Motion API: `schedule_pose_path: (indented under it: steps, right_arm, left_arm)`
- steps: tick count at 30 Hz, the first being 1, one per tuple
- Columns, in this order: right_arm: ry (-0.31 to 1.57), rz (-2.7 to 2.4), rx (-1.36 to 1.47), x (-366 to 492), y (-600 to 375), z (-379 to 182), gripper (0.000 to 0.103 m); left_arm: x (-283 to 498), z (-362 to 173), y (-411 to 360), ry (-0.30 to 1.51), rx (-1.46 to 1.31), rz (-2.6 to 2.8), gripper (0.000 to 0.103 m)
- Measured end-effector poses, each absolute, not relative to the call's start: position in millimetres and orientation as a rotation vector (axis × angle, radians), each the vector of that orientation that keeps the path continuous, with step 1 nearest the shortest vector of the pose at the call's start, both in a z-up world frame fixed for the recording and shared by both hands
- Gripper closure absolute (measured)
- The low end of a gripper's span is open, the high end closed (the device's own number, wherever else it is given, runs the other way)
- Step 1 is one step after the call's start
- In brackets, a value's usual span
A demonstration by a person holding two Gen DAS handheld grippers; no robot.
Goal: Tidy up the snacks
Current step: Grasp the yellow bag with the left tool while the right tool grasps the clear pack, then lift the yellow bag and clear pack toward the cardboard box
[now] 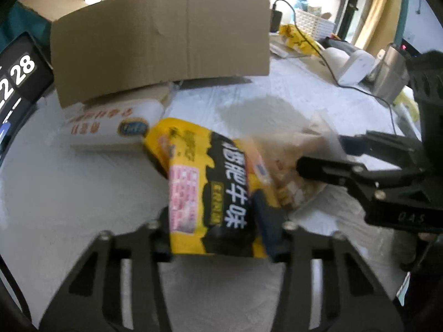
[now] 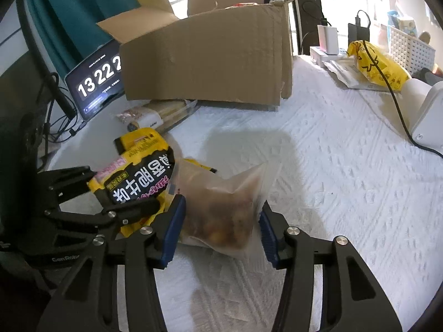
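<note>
My left gripper (image 1: 216, 229) is shut on a yellow and black snack packet (image 1: 210, 182), held just above the white cloth; it also shows in the right wrist view (image 2: 138, 177). My right gripper (image 2: 220, 229) has its blue-padded fingers around a clear bag of brown snacks (image 2: 221, 210), touching its sides. The same bag (image 1: 293, 171) shows blurred in the left wrist view, with my right gripper (image 1: 321, 155) at it. A white snack packet (image 1: 110, 124) lies by the open cardboard box (image 1: 160, 44).
A tablet clock (image 2: 97, 80) leans at the left behind the box (image 2: 205, 55). A yellow bag (image 2: 376, 63), a white basket (image 2: 409, 47), a white device (image 2: 429, 116) and a black cable (image 2: 396, 102) sit at the right. White cloth (image 2: 346, 179) covers the table.
</note>
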State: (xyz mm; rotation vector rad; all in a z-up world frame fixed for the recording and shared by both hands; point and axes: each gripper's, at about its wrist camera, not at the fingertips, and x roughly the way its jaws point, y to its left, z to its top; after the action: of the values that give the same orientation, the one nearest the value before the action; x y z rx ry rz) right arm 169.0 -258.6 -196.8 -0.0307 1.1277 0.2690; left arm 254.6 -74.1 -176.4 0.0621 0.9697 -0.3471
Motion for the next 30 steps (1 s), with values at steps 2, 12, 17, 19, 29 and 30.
schedule_pose_path:
  steps: [2,12,17,19,29,30]
  right_arm:
    - [1.125,0.271,-0.041,168.9,-256.8,-191.5,0.055]
    - [1.078,0.267,-0.094,169.4,-248.5,-162.2,0.071]
    - [1.046,0.274,-0.117,170.7,-238.1,-146.1,0.072]
    - [1.029,0.276,-0.126,172.7,-233.5,-138.1,0.072]
    - [0.942,0.276,-0.155,187.7,-222.9,-102.0,0.072]
    - [0.932,0.274,-0.159,190.0,-222.5,-98.6,0.072]
  left_arm:
    - [250.9,-174.6,-73.5,0.972,0.056,-0.365,0.070]
    - [228.7,-141.2,-50.6,0.885,0.022,-0.392,0.074]
    - [223.6,-125.4,-35.5,0.839,0.002,-0.384,0.075]
    - [223.1,-119.2,-30.5,0.821,-0.007,-0.379,0.075]
    - [228.6,-86.7,1.8,0.724,-0.033,-0.346,0.075]
    - [230.1,-84.1,5.3,0.715,-0.035,-0.342,0.075]
